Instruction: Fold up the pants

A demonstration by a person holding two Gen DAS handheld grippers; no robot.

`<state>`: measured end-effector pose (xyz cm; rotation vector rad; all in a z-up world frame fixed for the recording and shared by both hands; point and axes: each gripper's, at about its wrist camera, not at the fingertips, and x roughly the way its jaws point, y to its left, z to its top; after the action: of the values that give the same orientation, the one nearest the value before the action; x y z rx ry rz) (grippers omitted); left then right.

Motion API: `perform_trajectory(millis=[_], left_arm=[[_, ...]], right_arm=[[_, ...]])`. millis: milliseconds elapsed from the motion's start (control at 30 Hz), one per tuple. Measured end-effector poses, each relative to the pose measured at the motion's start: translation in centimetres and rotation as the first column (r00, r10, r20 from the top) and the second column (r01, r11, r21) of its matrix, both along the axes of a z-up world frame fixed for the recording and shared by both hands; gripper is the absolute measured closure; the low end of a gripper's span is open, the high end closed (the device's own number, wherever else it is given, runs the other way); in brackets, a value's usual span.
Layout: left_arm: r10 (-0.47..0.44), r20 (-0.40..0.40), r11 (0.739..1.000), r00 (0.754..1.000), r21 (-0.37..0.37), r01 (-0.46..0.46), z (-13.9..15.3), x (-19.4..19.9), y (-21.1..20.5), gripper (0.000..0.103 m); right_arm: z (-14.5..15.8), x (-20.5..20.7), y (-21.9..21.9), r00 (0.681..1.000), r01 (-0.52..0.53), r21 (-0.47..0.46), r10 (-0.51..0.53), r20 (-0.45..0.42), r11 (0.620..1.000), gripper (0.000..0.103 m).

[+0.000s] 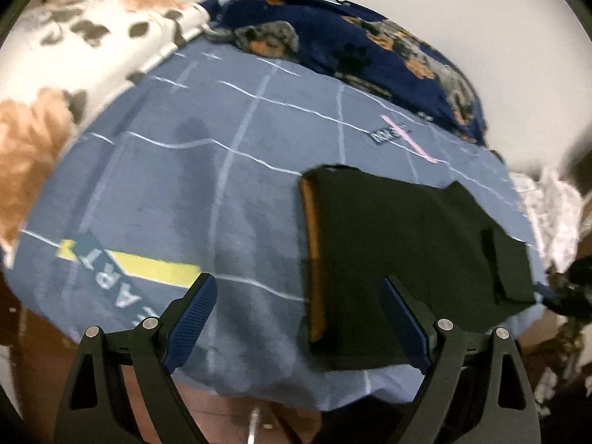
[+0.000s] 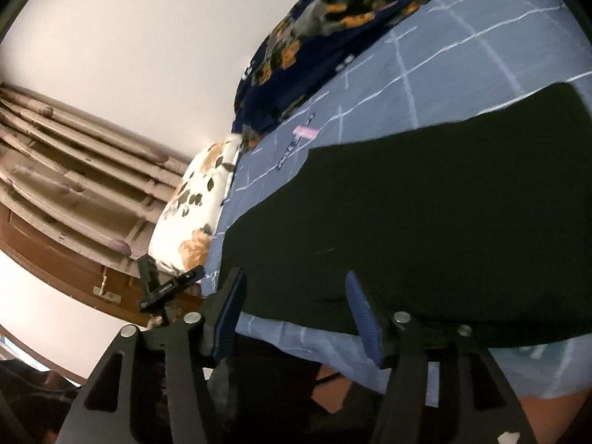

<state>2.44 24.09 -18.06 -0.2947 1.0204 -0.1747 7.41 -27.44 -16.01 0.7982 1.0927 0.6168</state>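
The black pants [image 1: 407, 259] lie folded into a flat block on the blue bed sheet [image 1: 185, 185], an orange lining edge [image 1: 314, 259] showing along the left side. My left gripper [image 1: 300, 318] hovers open over the pants' near left corner. Its right finger [image 1: 403, 325] is above the cloth, its left finger [image 1: 196, 314] above bare sheet, and nothing is held. In the right wrist view the pants [image 2: 425, 222] fill the right half. My right gripper [image 2: 296, 314] stands open at their near edge, its pads clear of the fabric.
A navy dog-print blanket [image 1: 351, 48] lies bunched at the far side of the bed, and a white floral pillow [image 2: 196, 207] sits at one end. Beige curtains [image 2: 74, 170] hang by the wall. The sheet drops off at the near bed edge [image 2: 314, 336].
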Motion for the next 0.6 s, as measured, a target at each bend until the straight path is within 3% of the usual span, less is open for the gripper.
perform_trajectory(millis=[300,433,533,600], left_arm=[[-0.120,-0.047,0.992,0.992,-0.047,0.118,-2.4,2.0,-2.5,0.016],[-0.159,-0.041,0.977,0.986,-0.152,0.151,-2.8,3.0,-3.1,0.016],[-0.251,-0.022,0.950,0.968,-0.196,0.242,-2.6,3.5,-4.8,0.017],[-0.286,-0.037,0.951,0.958,-0.133,0.279,-2.8,3.9,-6.1,0.017]], right_arm=[[-1.4,-0.3,1.0,0.998,0.018,0.019,-0.017,-0.062,1.000,0.042],[-1.8,-0.3,1.0,0.996,0.030,0.026,-0.028,-0.080,0.999,0.038],[-2.1,-0.4,0.9,0.994,0.045,0.033,-0.041,-0.101,0.998,0.036],[-2.3,-0.4,1.1,0.993,0.049,0.041,-0.045,-0.109,0.998,0.036]])
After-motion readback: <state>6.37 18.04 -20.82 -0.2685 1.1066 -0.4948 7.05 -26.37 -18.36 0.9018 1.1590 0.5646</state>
